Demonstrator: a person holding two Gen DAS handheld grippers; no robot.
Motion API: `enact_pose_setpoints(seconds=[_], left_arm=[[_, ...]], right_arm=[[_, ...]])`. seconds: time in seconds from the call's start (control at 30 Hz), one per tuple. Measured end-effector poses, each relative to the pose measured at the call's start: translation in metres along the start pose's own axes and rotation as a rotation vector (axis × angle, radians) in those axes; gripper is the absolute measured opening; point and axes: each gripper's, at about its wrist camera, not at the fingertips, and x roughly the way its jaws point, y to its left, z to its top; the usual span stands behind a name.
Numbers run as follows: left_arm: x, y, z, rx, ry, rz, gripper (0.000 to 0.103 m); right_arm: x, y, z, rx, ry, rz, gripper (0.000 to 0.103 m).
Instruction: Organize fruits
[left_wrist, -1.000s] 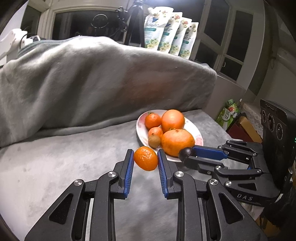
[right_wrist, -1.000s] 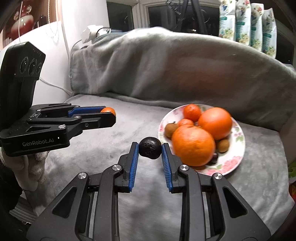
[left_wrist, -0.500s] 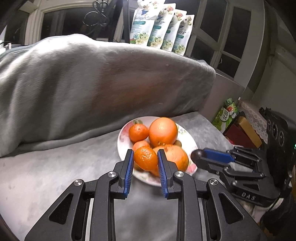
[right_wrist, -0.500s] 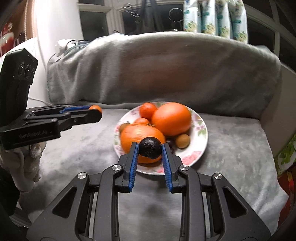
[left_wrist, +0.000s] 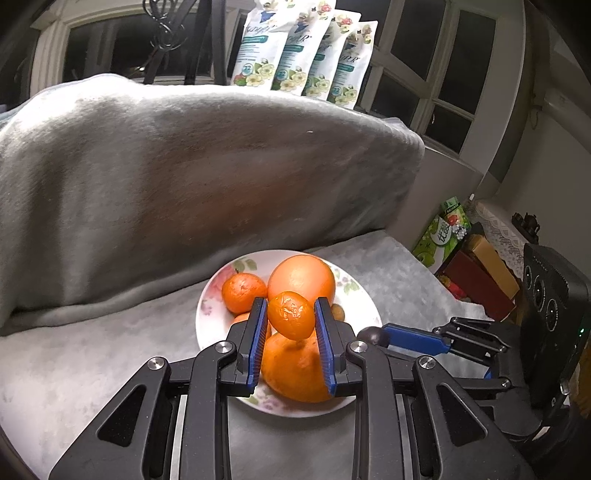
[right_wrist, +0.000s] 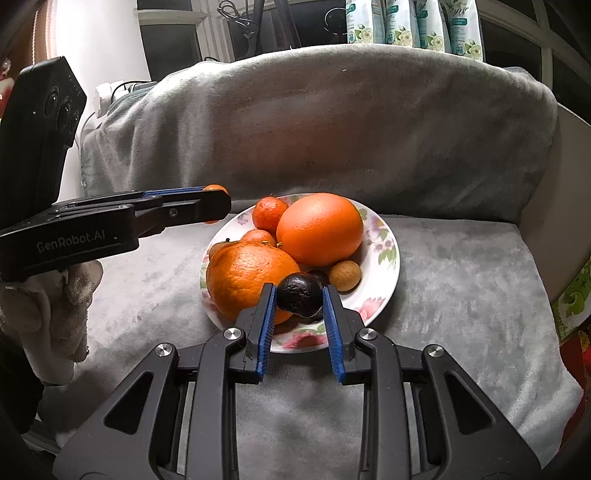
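A white flowered plate (left_wrist: 207, 314) (right_wrist: 384, 254) on the grey blanket holds two big oranges (right_wrist: 319, 229) (right_wrist: 247, 277), small mandarins (right_wrist: 269, 214) and a small brown fruit (right_wrist: 344, 275). My left gripper (left_wrist: 291, 319) is shut on a wrinkled mandarin (left_wrist: 291, 319) and holds it above the plate, over the near orange (left_wrist: 295, 373). My right gripper (right_wrist: 300, 297) is shut on a small dark fruit (right_wrist: 300, 295) above the plate's near rim. The right gripper shows in the left wrist view (left_wrist: 373, 334), the left in the right wrist view (right_wrist: 214, 203).
A blanket-covered backrest (left_wrist: 184, 166) rises behind the plate. White pouches (left_wrist: 303, 55) stand on the sill behind it. Boxes and a green packet (left_wrist: 443, 229) lie past the seat's right edge. A white wall and cables (right_wrist: 110, 88) are at the left.
Both grippers have moved in over the plate with their fruits still held. The left came from left of the plate, the right from its near side.
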Motion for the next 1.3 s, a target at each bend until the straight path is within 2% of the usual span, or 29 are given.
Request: enact_pose_setpoints(seconds=[0.03, 0.13, 0.27, 0.6, 0.73, 0.77, 0.8, 0.87, 1.0, 1.23, 1.27, 1.3], left_arm=[[0.000, -0.001, 0.000, 0.003, -0.002, 0.000, 0.025], [-0.002, -0.003, 0.002, 0.009, -0.010, 0.000, 0.035], [-0.005, -0.004, 0.003, 0.019, -0.015, 0.004, 0.035], [-0.017, -0.007, 0.000, 0.029, -0.031, 0.015, 0.035], [-0.026, -0.010, -0.001, 0.034, -0.050, 0.026, 0.047], [-0.028, -0.010, -0.001, 0.037, -0.055, 0.028, 0.047], [-0.030, -0.012, -0.002, 0.040, -0.058, 0.031, 0.047], [-0.034, -0.013, -0.003, 0.047, -0.065, 0.038, 0.053], [-0.043, -0.014, -0.007, 0.042, -0.079, 0.051, 0.061], [-0.059, -0.016, -0.018, 0.028, -0.092, 0.112, 0.079], [-0.062, -0.016, -0.019, 0.023, -0.095, 0.117, 0.080], [-0.064, -0.016, -0.021, 0.019, -0.097, 0.121, 0.080]], right_arm=[[0.000, -0.001, 0.000, 0.002, -0.003, 0.001, 0.027], [0.000, -0.001, 0.000, 0.004, -0.003, 0.002, 0.027], [-0.001, 0.001, 0.000, -0.001, -0.006, 0.001, 0.032], [-0.011, 0.007, 0.001, -0.005, -0.025, 0.009, 0.032], [-0.016, 0.010, 0.000, -0.010, -0.030, 0.006, 0.032], [-0.018, 0.011, 0.000, -0.012, -0.031, 0.005, 0.036], [-0.020, 0.012, -0.001, -0.013, -0.036, 0.003, 0.047], [-0.024, 0.013, -0.002, -0.013, -0.049, -0.002, 0.058], [-0.031, 0.017, -0.003, -0.021, -0.064, -0.014, 0.063], [-0.045, 0.019, -0.006, -0.013, -0.082, -0.034, 0.064], [-0.047, 0.019, -0.007, -0.012, -0.082, -0.039, 0.069], [-0.049, 0.020, -0.007, -0.012, -0.086, -0.045, 0.081]])
